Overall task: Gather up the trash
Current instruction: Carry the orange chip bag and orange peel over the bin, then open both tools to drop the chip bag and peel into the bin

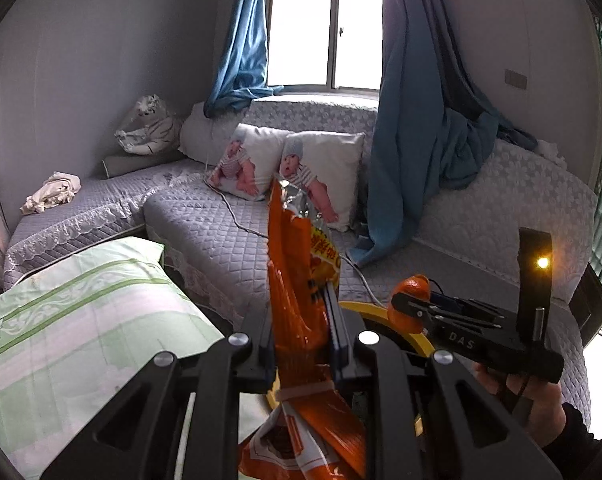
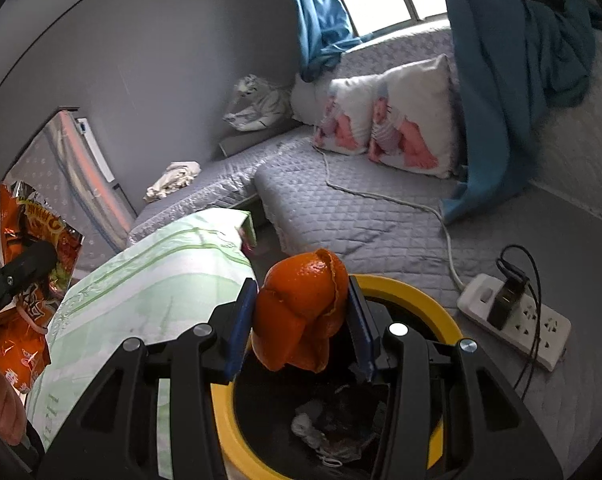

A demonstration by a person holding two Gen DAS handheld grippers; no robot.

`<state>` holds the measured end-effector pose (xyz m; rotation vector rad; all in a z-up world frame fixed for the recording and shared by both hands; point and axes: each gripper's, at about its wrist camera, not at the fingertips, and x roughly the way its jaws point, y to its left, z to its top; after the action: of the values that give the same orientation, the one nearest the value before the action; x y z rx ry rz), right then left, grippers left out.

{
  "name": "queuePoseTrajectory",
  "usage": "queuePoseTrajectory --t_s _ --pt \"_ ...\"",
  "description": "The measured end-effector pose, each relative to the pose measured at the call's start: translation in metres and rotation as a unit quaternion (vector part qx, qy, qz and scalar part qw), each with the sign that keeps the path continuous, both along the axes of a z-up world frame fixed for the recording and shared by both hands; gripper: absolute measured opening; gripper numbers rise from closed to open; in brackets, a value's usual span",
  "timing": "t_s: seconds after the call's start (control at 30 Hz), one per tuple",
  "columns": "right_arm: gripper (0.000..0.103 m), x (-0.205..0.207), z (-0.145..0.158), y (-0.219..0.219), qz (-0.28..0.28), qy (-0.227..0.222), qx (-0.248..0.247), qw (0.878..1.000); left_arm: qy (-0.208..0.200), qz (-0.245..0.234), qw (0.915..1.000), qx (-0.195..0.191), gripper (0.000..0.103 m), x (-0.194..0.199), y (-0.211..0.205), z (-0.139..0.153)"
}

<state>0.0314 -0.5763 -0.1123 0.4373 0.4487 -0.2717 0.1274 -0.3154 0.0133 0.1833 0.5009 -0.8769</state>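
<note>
My left gripper [image 1: 301,320] is shut on an orange snack bag [image 1: 297,280] that stands upright between the fingers; the bag also shows at the far left of the right wrist view [image 2: 33,264]. My right gripper [image 2: 303,312] is shut on a piece of orange peel [image 2: 301,312] and holds it over the yellow-rimmed trash bin [image 2: 433,304]. The bin has a black liner with crumpled trash inside. In the left wrist view the right gripper [image 1: 411,308] with the peel [image 1: 409,300] is to the right, above the bin's rim [image 1: 365,308].
A green-striped pillow [image 1: 81,320] lies left of the bin. A grey quilted sofa [image 1: 205,224] holds baby-print cushions [image 1: 321,168], a plush tiger [image 1: 149,128] and a crumpled cloth [image 1: 53,192]. A white power strip [image 2: 517,320] with cables lies right of the bin. Blue curtains [image 1: 413,120] hang onto the sofa.
</note>
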Motion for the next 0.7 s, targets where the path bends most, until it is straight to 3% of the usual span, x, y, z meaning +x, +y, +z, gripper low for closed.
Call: queuePoseTrajectory --t_s 0.7 --pt "0.043 0.019 -0.057 -0.040 -0.034 0.070 0.044 0.996 0.126 -0.003 0.9902 0.060 0.018 0.064 -0.076 -0.110"
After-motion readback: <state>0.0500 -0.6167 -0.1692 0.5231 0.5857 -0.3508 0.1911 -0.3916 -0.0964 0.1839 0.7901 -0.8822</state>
